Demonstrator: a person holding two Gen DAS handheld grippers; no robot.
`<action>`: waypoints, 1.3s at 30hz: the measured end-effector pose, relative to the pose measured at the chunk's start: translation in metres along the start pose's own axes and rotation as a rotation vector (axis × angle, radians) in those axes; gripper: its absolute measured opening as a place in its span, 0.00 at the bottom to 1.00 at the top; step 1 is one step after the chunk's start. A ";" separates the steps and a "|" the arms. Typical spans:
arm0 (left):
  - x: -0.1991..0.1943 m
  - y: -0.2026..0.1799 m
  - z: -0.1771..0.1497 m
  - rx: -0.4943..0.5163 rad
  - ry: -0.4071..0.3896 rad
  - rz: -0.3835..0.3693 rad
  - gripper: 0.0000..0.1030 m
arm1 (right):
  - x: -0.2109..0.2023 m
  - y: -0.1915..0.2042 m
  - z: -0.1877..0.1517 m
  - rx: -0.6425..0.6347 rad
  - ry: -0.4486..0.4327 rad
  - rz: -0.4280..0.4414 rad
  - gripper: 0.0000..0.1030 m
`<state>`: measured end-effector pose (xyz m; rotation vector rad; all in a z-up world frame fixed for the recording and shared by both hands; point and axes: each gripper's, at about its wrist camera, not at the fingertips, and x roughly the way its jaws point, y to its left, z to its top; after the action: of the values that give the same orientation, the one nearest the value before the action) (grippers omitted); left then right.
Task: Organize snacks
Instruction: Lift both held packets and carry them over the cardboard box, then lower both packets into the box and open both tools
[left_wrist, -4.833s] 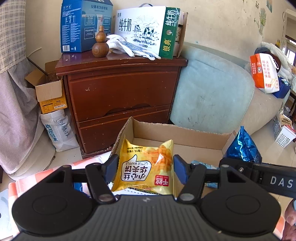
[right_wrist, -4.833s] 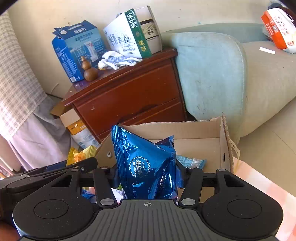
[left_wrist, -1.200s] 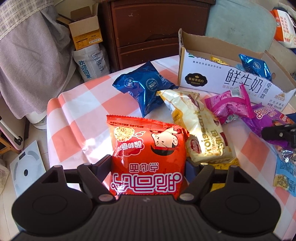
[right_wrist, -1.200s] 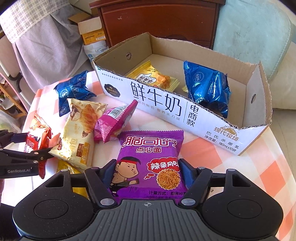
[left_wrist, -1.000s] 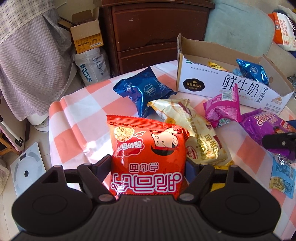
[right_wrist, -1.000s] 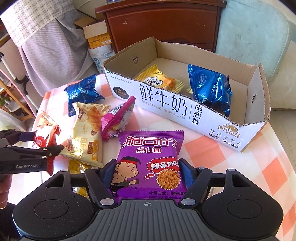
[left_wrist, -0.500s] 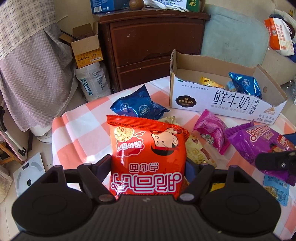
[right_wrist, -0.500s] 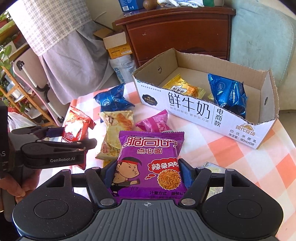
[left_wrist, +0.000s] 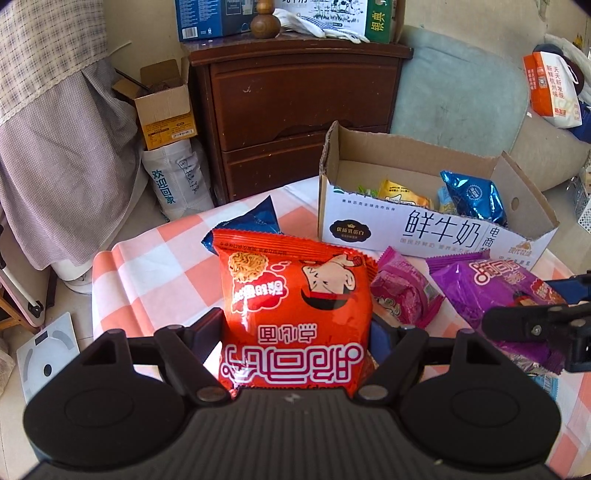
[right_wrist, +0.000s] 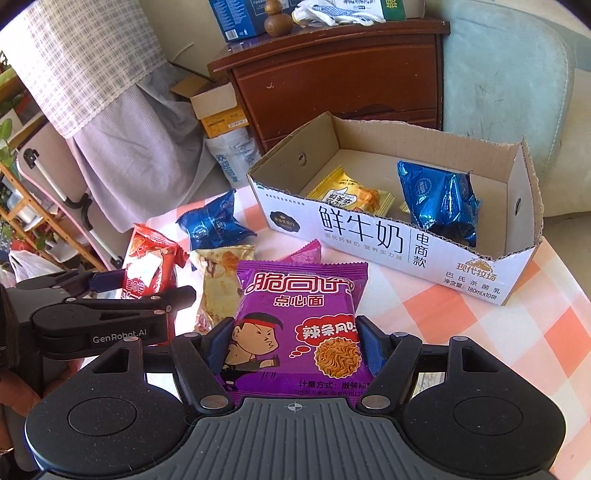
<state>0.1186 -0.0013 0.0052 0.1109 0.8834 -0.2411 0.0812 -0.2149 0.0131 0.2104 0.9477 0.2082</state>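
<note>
red noodle pack (left_wrist: 295, 306) in left gripper (left_wrist: 295, 332)

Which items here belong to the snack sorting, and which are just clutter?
Job:
- red noodle packet in left gripper
- purple noodle packet in right gripper
- cardboard box holding a yellow packet and blue packet
- loose blue packet, cream packet, pink packet

Clutter:
- dresser
- white gloves
- orange bag

Red packet (left_wrist: 295, 306), purple packet (right_wrist: 299, 325) — orange-and-white checked tablecloth (right_wrist: 461, 306).
</note>
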 end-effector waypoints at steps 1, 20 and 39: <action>-0.001 0.000 0.002 -0.004 -0.005 -0.003 0.75 | -0.001 -0.001 0.001 0.009 -0.008 0.000 0.67; -0.012 -0.024 0.067 -0.039 -0.174 -0.064 0.76 | -0.035 -0.036 0.048 0.188 -0.261 -0.005 0.67; 0.046 -0.049 0.114 -0.114 -0.160 -0.089 0.76 | -0.011 -0.097 0.072 0.453 -0.341 -0.096 0.67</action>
<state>0.2197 -0.0784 0.0420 -0.0529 0.7413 -0.2784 0.1420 -0.3167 0.0362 0.5967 0.6520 -0.1333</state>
